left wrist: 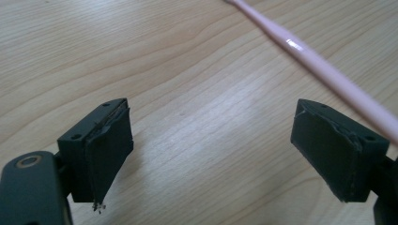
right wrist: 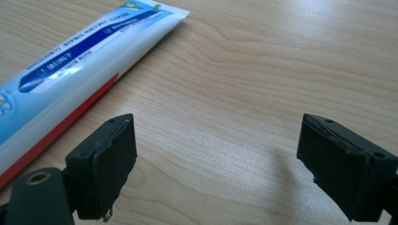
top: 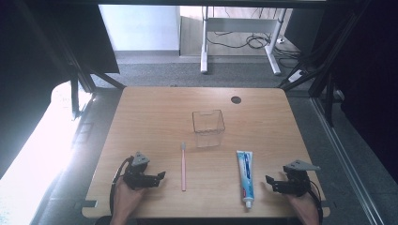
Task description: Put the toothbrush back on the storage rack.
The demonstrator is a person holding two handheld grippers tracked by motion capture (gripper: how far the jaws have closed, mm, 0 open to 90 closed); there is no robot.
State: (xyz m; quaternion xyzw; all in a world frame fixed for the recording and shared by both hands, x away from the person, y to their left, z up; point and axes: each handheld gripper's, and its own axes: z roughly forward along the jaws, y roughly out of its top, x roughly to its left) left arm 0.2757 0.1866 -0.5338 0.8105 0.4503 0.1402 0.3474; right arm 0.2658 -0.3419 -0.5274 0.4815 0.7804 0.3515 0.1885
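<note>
Nothing had been picked up at this point. My left tongs (top: 159, 176) sat low on the table (top: 155, 117) with jaws spread wide and only bare wood between them. The pink toothbrush (top: 183, 166) lay flat just to the inner side of them, near but not touching; in the left gripper view its handle (left wrist: 328, 75) ran past the outside of the jaw nearer it. My right tongs (top: 270, 182) were likewise spread and gripping nothing. The toothpaste tube (top: 245, 177) lay flat just inward of them, cap end toward me, apart from the jaws; in the right gripper view the tube (right wrist: 70, 70) sat beyond the jaw on its side. The clear bin (top: 208, 126) stood upright ahead of both tongs, well apart, roughly between them, and looked empty.

My read: the job looked like dropping toothbrush and toothpaste into the bin, and none of it was done. Both grasps, both carries and both releases were left. Tongs were staged beside their items, not yet around them.
</note>
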